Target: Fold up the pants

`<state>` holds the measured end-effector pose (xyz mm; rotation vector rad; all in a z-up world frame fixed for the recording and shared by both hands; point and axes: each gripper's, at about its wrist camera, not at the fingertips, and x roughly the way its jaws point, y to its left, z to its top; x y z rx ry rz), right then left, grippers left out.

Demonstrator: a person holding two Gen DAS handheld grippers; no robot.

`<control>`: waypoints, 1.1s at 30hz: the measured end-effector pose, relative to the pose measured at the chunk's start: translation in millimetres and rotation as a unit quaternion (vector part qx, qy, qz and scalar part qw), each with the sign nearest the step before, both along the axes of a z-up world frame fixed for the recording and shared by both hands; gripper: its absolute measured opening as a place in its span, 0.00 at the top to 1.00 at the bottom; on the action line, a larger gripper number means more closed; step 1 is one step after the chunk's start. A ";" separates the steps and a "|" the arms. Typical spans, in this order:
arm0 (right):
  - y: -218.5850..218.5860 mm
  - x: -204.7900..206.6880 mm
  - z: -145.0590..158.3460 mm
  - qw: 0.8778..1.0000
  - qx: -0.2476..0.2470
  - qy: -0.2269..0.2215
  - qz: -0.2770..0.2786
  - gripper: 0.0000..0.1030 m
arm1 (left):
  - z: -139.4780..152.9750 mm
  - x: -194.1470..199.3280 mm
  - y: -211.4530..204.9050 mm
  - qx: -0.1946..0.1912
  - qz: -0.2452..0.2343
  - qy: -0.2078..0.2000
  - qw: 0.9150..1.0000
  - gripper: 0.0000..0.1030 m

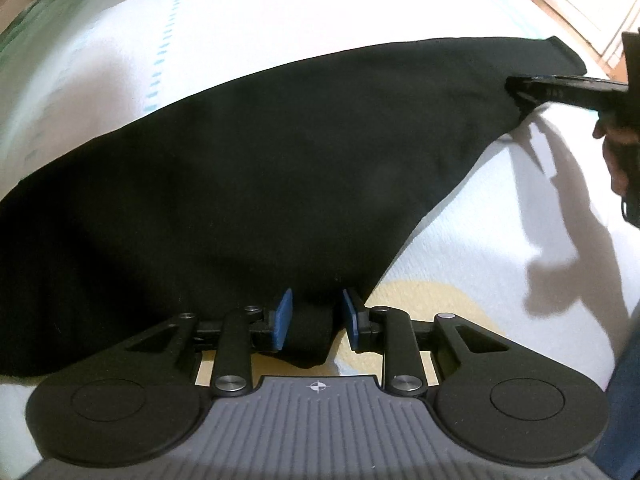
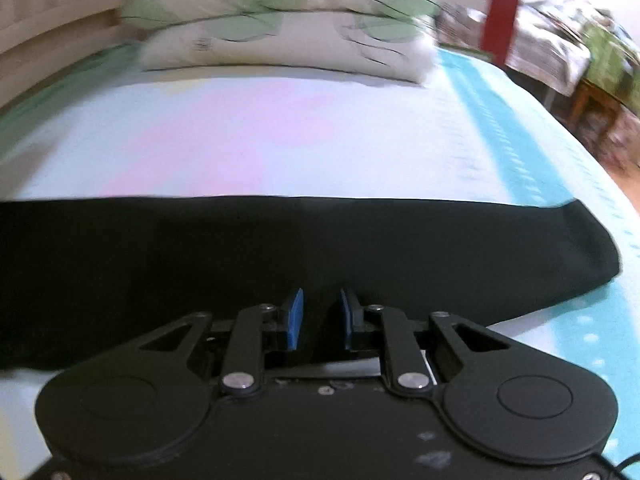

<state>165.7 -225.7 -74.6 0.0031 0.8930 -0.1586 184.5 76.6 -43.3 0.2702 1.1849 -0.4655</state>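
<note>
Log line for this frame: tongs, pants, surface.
left tongs: shut on pants | right tongs: fabric between pads, grip unclear | pants: flat on bed

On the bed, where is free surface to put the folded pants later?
Free: the wide sheet between the pants and the pillows, and the white patch between the two hand-held grippers. Crowded: the near edge, where both work on the cloth.
</note>
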 end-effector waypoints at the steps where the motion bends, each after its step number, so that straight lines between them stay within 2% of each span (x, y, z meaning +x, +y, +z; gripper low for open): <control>1: -8.9 4.2 1.3 1.000 -0.002 0.000 -0.012 0.84 | -0.4 0.6 -0.5 -0.002 0.003 0.001 1.000 0.73; 4: -36.8 6.7 6.7 0.999 -0.015 -0.002 -0.051 0.81 | 4.4 3.6 4.5 -0.009 0.008 -0.003 1.000 0.73; 7: -74.3 -12.2 19.5 0.995 0.022 -0.032 -0.091 0.81 | 14.5 0.4 7.3 -0.023 0.006 -0.031 0.999 0.74; 10: -109.0 -33.1 26.5 0.987 0.062 -0.061 -0.135 0.76 | 26.8 -1.1 6.9 -0.043 0.004 -0.060 0.997 0.74; 14: -158.7 -57.3 20.2 0.969 0.129 -0.079 -0.195 0.71 | 35.9 -1.6 -7.6 -0.033 -0.007 -0.094 0.995 0.74; 20: -209.4 -65.6 -8.3 0.927 0.243 -0.096 -0.270 0.69 | 48.5 -0.2 -45.2 -0.043 -0.042 -0.125 0.990 0.73; 27: -226.3 -75.1 -29.5 0.889 0.307 -0.131 -0.315 0.72 | 48.1 11.0 -87.8 -0.047 -0.068 -0.135 0.987 0.73; 29: -231.3 -72.4 -30.2 0.885 0.309 -0.136 -0.321 0.72 | 50.5 18.4 -98.8 -0.052 -0.063 -0.132 0.988 0.73; 33: -236.1 -66.9 -27.0 0.885 0.306 -0.139 -0.323 0.71 | 46.5 36.7 -119.5 -0.078 -0.035 -0.103 0.991 0.73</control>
